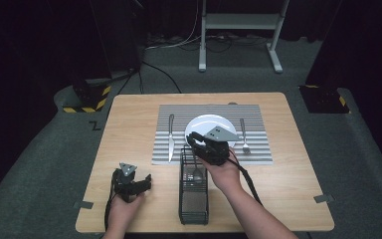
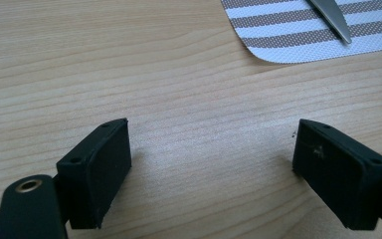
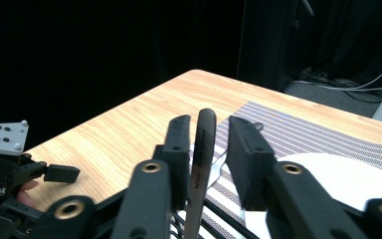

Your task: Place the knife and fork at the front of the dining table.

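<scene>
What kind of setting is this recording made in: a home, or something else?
Probably a lab or studio staged as a dining spot, not a home: black curtains surround the wooden table, hazard-striped stand bases sit on grey carpet, and cables trail behind. Only the placemat and plate look domestic.

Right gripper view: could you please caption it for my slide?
Right hand-held gripper clasps a slim metal utensil handle above the striped placemat and white plate.

Both tongs, left tongs [image 1: 140, 183] and right tongs [image 1: 195, 141], are black, each topped with a grey three-cornered plate, brass-ringed screw holes, trailing black cables; forearms are bare.
</scene>
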### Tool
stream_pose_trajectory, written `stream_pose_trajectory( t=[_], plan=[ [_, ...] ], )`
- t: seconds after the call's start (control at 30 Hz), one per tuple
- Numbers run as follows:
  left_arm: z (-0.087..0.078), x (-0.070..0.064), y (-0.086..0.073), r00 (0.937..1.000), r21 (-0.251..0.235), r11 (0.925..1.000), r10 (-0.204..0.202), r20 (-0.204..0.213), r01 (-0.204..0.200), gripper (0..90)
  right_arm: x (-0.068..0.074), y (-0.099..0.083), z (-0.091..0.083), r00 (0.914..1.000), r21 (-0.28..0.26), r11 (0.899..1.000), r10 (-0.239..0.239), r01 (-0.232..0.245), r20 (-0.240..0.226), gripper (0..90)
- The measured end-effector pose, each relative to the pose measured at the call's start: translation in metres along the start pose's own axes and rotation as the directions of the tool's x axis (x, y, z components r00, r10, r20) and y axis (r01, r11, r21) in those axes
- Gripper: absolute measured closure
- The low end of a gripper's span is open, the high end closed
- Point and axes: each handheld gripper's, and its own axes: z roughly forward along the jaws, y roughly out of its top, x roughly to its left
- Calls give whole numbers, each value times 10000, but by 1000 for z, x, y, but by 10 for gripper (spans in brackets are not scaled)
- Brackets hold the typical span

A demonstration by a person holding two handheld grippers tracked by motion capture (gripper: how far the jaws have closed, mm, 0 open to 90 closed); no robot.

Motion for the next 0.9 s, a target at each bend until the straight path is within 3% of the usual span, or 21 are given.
stream_pose_trajectory(
  t=[0.2, 0.33, 0.53, 0.9],
  plan=[
    [0, 0, 0, 10000, 2, 10000, 3, 1, -3, 155, 3, -1, -4, 9999, -137, 9999, -72, 70, -106, 869],
    [0, 0, 0, 10000, -2, 10000, -16, 6, 16, 155, 5, -2, -11, 9993, -380, 9993, 32, -47, -379, 881],
    [0, 0, 0, 10000, 4, 10000, 7, -9, -7, 155, 9, 0, -27, 9996, -938, 9954, -204, 184, -204, 880],
    [0, 0, 0, 10000, 18, 10000, 27, -8, -27, 155, 12, 20, -51, 9996, -2081, 9778, -266, 234, -128, 880]
  ],
)
